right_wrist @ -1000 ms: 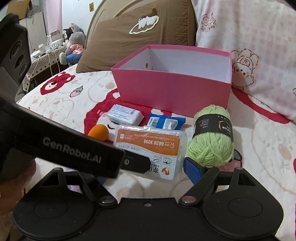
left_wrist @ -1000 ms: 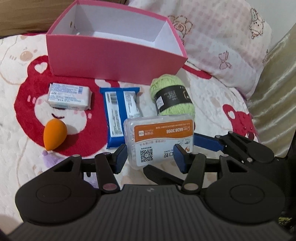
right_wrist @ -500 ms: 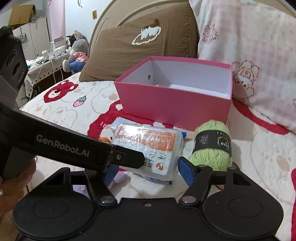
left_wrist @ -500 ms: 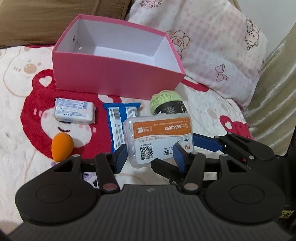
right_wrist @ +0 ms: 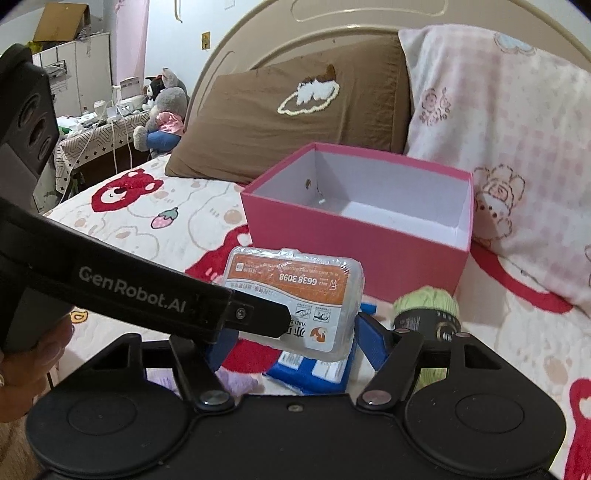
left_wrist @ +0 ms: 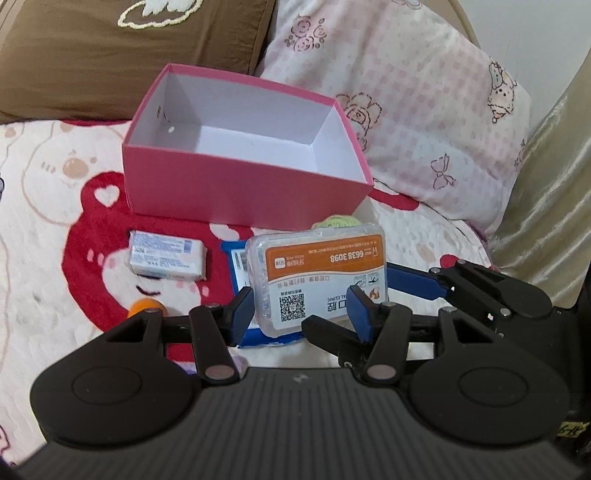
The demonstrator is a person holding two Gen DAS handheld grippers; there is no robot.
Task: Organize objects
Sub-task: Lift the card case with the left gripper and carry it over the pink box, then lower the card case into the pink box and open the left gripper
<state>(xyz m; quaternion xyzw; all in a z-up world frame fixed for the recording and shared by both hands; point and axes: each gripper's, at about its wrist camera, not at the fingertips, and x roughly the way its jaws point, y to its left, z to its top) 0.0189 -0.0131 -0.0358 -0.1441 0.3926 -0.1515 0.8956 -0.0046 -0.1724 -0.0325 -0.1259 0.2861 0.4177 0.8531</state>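
Both tongs grip one clear plastic case (left_wrist: pixel 317 275) with an orange-and-white label: the left tongs (left_wrist: pixel 301 314) clamp its lower end at frame centre, while the right tongs (right_wrist: pixel 290 338), whose jaws have just been closing, press its sides in their own view. Held above the bed (left_wrist: pixel 44 236), the case is wrapped in glossy film, with a QR code and printed digits on its label. Behind it, upper centre, the pink box (left_wrist: pixel 236 184) stands open, its white interior holding nothing. Only the left view shows the white-and-blue packet (left_wrist: pixel 168 254) at centre left and a sliver of the orange sponge (left_wrist: pixel 146 305). Only the right view shows the headboard (right_wrist: pixel 332 22), plush toys (right_wrist: pixel 164 110) at upper left, and most of the green yarn ball (right_wrist: pixel 426 310). A blue packet (right_wrist: pixel 314 373) lies beneath the case.
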